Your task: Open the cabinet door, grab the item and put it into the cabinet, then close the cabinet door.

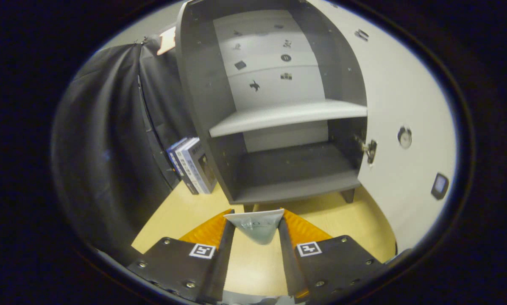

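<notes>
While the cabinet [279,127] gapes, the gripper [257,226] pinches a pale packet [257,226] — both fingers pressing.

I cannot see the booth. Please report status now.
Gripper shut on pale item. Cabinet ahead, door open, shelves bare. Books beside it.
</notes>
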`<action>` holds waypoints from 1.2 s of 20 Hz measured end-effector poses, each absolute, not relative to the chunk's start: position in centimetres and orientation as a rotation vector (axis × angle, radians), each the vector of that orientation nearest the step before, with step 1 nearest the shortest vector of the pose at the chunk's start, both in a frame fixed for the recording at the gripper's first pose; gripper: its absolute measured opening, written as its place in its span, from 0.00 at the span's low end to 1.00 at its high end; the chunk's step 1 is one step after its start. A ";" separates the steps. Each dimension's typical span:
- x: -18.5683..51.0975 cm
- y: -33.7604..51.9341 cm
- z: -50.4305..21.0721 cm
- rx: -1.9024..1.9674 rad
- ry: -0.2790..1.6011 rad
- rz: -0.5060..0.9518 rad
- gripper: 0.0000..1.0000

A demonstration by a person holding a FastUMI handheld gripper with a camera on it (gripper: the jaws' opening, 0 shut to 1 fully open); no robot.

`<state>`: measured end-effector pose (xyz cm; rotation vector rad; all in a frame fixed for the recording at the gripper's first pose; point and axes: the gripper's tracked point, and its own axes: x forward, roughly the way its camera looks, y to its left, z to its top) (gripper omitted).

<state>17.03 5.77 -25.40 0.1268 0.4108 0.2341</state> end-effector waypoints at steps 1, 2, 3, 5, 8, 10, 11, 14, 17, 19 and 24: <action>17.6 5.8 -23.3 0.123 0.382 0.240 0.55; 18.4 5.7 -21.3 0.120 0.350 0.243 0.55; 19.3 5.8 -19.3 0.113 0.325 0.249 0.55; 21.6 5.7 -15.8 0.092 0.266 0.250 0.55; 25.4 5.6 -11.7 0.085 0.202 0.246 0.55; 28.4 5.2 -9.6 0.087 0.176 0.233 0.55; 30.0 4.8 -8.9 0.080 0.170 0.222 0.55; 34.2 4.1 -8.3 0.067 0.184 0.192 0.55; 36.8 3.7 -9.6 0.073 0.227 0.172 0.55; 38.4 3.6 -10.8 0.072 0.255 0.164 0.55; 40.3 2.8 -10.8 0.107 0.244 0.143 0.55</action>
